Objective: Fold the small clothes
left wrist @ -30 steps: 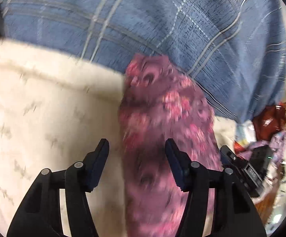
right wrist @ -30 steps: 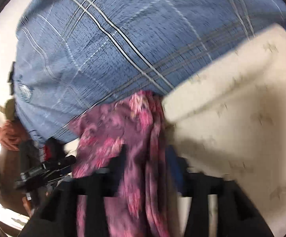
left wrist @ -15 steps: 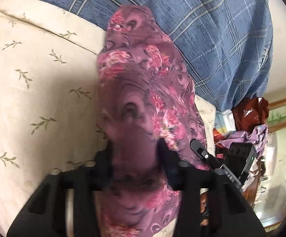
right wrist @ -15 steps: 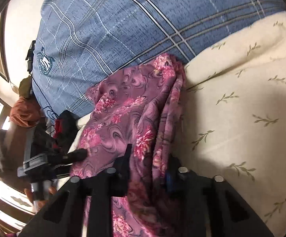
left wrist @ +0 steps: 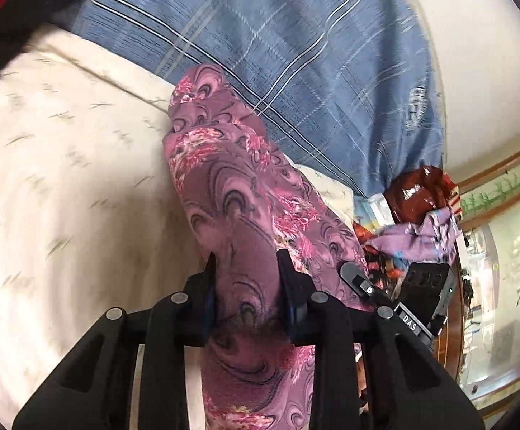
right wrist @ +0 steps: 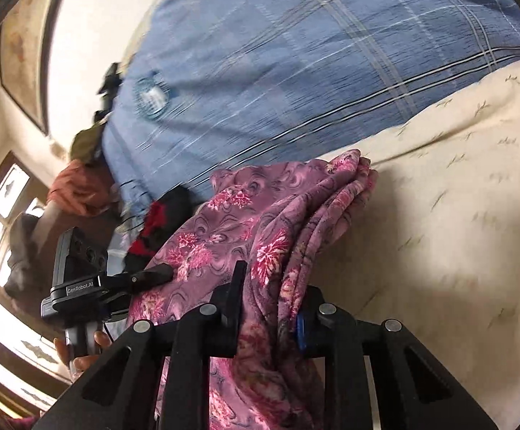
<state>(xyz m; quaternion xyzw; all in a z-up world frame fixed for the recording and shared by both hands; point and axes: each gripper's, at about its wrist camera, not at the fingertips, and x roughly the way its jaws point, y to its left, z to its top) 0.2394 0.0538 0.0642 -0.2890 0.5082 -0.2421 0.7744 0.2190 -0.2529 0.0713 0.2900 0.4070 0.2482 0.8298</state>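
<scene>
Tools [left wrist: 247, 286] closing on garment [left wrist: 224, 186] edge

One purple floral garment [left wrist: 231, 193] is in view. There are two grippers: the left gripper [left wrist: 247, 286] and the right gripper [right wrist: 269, 297]. One blue plaid cloth [left wrist: 296, 53] lies along the far edge of one cream bed sheet [left wrist: 62, 179]. One pile of mixed clothes [left wrist: 414, 215] sits at the bed's corner. One person's hand [right wrist: 80, 354] shows.
</scene>
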